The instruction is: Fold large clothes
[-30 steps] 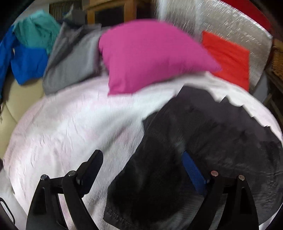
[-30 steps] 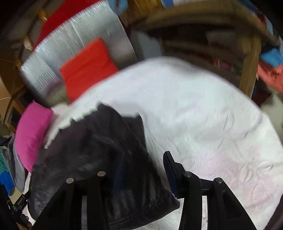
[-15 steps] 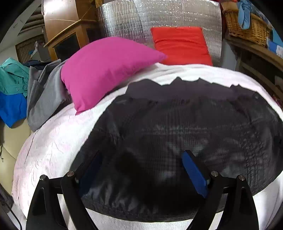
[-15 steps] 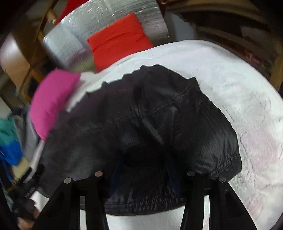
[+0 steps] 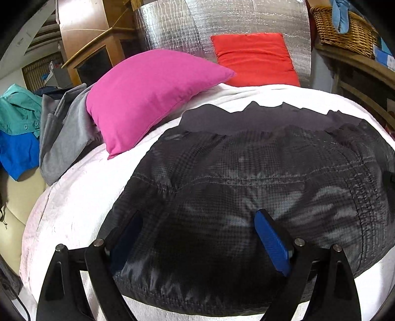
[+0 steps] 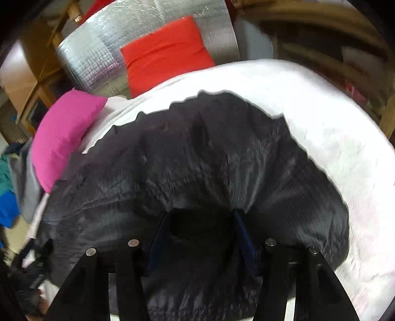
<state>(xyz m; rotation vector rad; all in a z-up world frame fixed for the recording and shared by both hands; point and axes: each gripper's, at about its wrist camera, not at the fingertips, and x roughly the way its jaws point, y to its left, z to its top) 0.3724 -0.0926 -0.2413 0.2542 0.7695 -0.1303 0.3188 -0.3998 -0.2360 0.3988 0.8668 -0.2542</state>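
Note:
A large black garment (image 5: 246,192) lies spread on the white bedspread (image 5: 74,212), its near hem at the bed's front edge. My left gripper (image 5: 197,222) hovers open just above the garment's near left part, blue pads wide apart, nothing between them. In the right wrist view the same garment (image 6: 197,160) fills the middle. My right gripper (image 6: 202,217) sits at its near edge with black cloth bunched between the jaws, which stand partly closed on it.
A pink pillow (image 5: 148,91) and a red cushion (image 5: 254,59) lie at the bed's far side against a silver foil panel (image 5: 222,22). Grey (image 5: 61,133), teal and blue clothes pile at left. A wicker basket (image 5: 345,27) sits on wooden shelving at right.
Both grippers swung over the black garment, which now fills both views. The right jaws narrowed with cloth between them. The left jaws stayed open.

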